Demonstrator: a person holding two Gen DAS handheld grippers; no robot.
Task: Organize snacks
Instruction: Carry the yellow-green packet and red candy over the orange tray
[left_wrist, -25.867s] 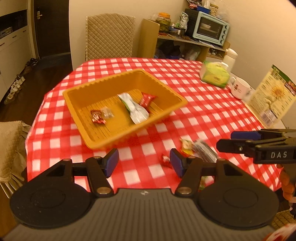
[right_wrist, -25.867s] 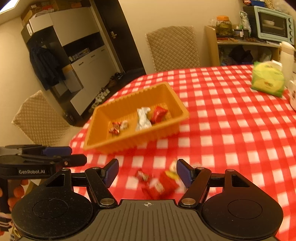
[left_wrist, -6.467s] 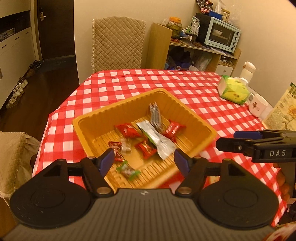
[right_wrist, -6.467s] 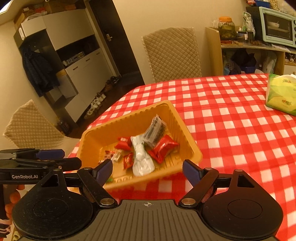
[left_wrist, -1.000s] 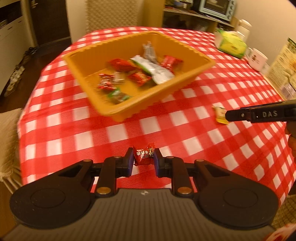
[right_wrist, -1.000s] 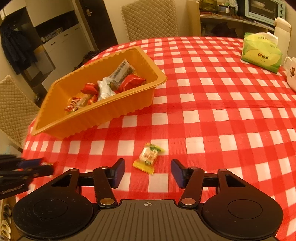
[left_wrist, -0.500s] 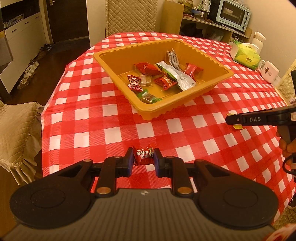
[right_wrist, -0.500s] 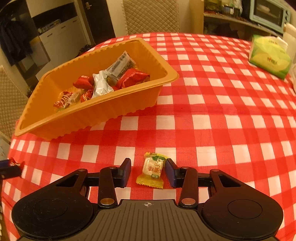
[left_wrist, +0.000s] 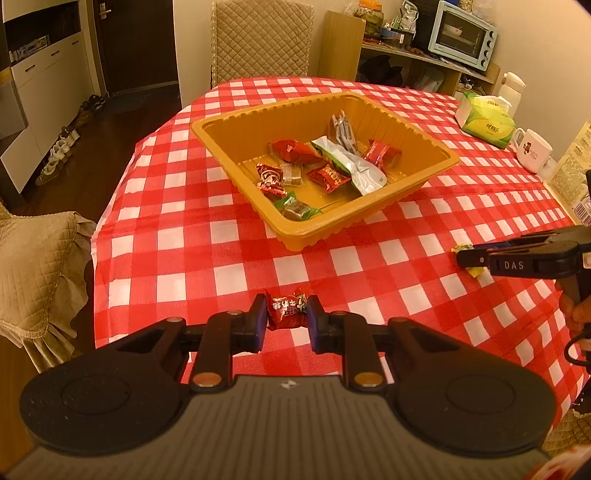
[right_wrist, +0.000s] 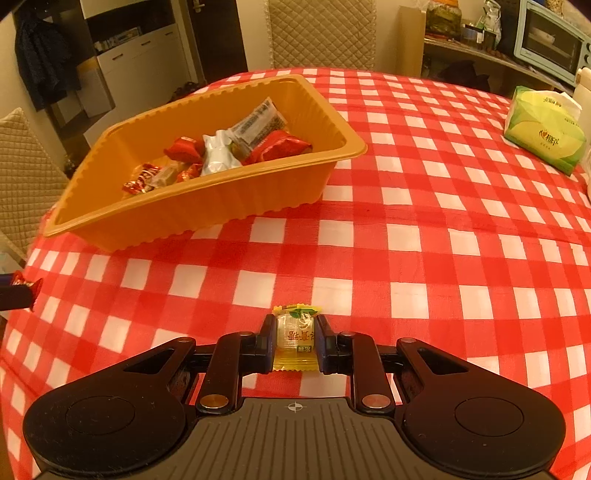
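Note:
My left gripper (left_wrist: 286, 314) is shut on a red wrapped candy (left_wrist: 287, 309), held just above the checked cloth in front of the orange tray (left_wrist: 236, 122). The tray holds several wrapped snacks, among them a silver-and-green packet (left_wrist: 351, 162). In the right wrist view my right gripper (right_wrist: 295, 334) is shut on a yellow wrapped candy (right_wrist: 295, 338) that still lies low on the cloth, right of the orange tray (right_wrist: 207, 210). From the left wrist view the right gripper (left_wrist: 476, 256) shows side-on with the yellow candy (left_wrist: 474, 271) at its tip.
A green tissue pack (left_wrist: 485, 120), a white mug (left_wrist: 532, 149) and a printed box (left_wrist: 574, 173) stand along the table's right side. Quilted chairs (left_wrist: 260, 40) flank the table, one (left_wrist: 33, 266) at the near left. A shelf with a toaster oven (left_wrist: 461, 35) is behind.
My right gripper's jaws closed from wide apart onto the yellow candy. My left gripper rose a little with the red candy, so the tray looks farther off.

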